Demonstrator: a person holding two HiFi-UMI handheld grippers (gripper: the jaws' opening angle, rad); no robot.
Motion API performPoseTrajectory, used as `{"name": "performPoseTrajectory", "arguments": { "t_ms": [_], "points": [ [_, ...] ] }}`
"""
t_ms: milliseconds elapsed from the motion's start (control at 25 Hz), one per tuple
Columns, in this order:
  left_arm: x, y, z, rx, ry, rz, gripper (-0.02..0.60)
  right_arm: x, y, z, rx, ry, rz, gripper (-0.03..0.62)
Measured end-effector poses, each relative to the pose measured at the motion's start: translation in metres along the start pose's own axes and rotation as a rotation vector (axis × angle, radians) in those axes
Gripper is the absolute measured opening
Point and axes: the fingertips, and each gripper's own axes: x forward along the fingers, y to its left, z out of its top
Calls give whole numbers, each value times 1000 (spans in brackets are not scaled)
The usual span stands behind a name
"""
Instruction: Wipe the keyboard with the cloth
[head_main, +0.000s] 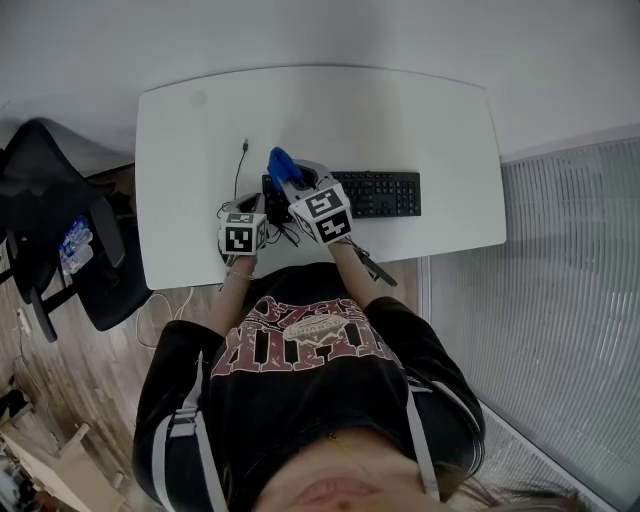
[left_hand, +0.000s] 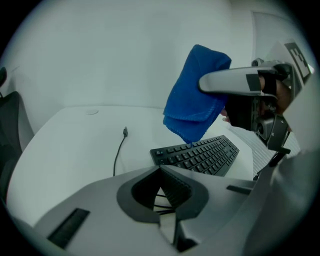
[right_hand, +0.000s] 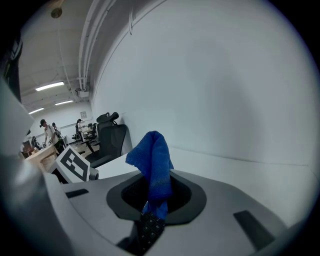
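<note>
Right tongs (right_hand: 153, 202) pinch blue cloth (right_hand: 154, 160) by a fold; looks soft, light, limp, near keyboard (left_hand: 197, 155). Left tongs (left_hand: 162, 192) closed, empty.

Fluffy cloth (left_hand: 197, 95); matt plastic keyboard (left_hand: 200, 155)

- My left gripper (left_hand: 161, 175) sits low, its jaws closed together with nothing between them.
- My right gripper (head_main: 292, 182) is held higher, just ahead of the left one. Its jaws are clamped on the blue cloth (right_hand: 152, 160), which sticks up between them.
- My left forearm (head_main: 236, 285) and right forearm (head_main: 348, 262) reach forward, close together.
</note>
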Motion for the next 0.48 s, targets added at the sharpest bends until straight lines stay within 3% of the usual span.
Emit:
{"name": "performPoseTrajectory", "arguments": {
  "t_ms": [480],
  "points": [
    [7, 0, -13, -58, 35, 50, 34, 34, 22, -17, -44, 57, 152, 64]
  ]
}}
